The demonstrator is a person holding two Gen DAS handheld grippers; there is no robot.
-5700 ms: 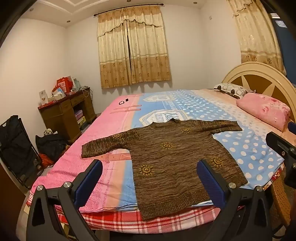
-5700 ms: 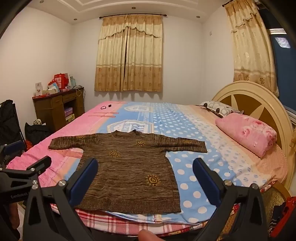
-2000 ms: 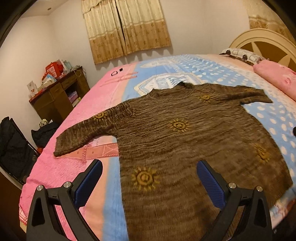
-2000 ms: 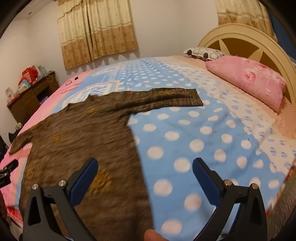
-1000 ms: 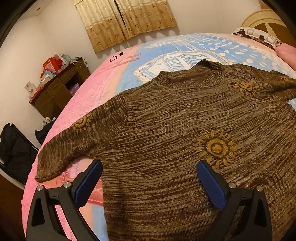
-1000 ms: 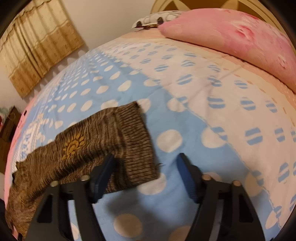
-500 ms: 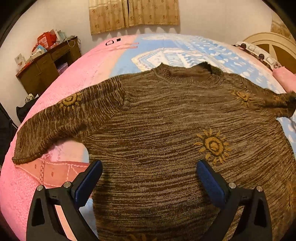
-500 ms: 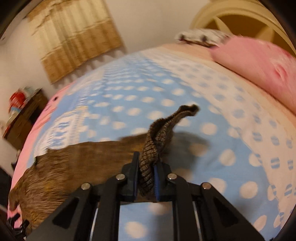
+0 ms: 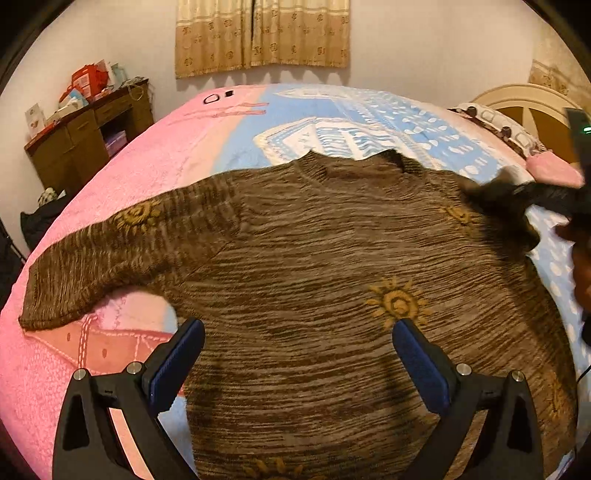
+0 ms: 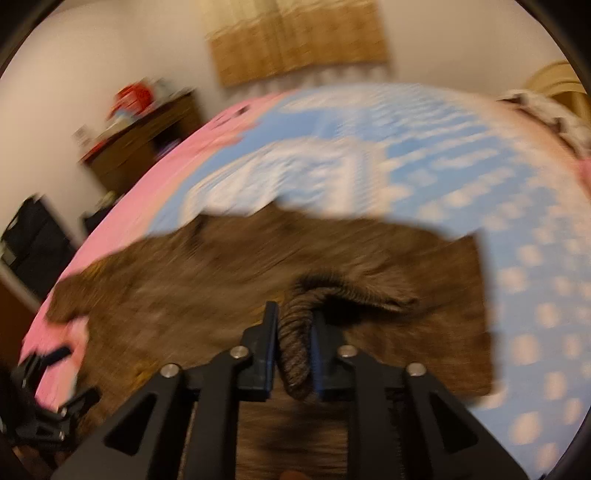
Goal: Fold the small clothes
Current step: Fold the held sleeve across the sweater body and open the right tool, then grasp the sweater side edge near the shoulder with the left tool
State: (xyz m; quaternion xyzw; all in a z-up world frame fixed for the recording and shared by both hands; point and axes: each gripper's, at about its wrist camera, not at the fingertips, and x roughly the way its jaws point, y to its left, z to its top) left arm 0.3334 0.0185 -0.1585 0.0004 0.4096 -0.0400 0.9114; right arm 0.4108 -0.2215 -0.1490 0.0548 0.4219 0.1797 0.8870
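Across the near half of the bed (image 9: 155,155) lies a brown marled knit sweater (image 9: 295,258), spread flat, its ribbed neckline at the far side and its hem toward the viewer. Mustard sun motifs (image 9: 397,302) are worked into the coarse, horizontally streaked knit. One sleeve (image 9: 110,251) runs out to the left over the pink part of the quilted bedcover, ending in a ribbed cuff. The other sleeve (image 10: 325,295) is lifted and brought over the body of the garment; its ribbed cuff is pinched between the closed jaws of the right gripper (image 10: 291,350) (this view is heavily motion-blurred). The left gripper (image 9: 297,358) hovers above the lower chest of the sweater, jaws spread wide, the blue pads (image 9: 177,365) holding nothing. The bedcover turns from pink at left to blue with white dots at right. Far left stands a dark wooden desk (image 9: 88,136) bearing small boxes; beige patterned curtains (image 9: 262,33) hang on the far wall, and a cream arched headboard (image 9: 517,107) rises at far right.
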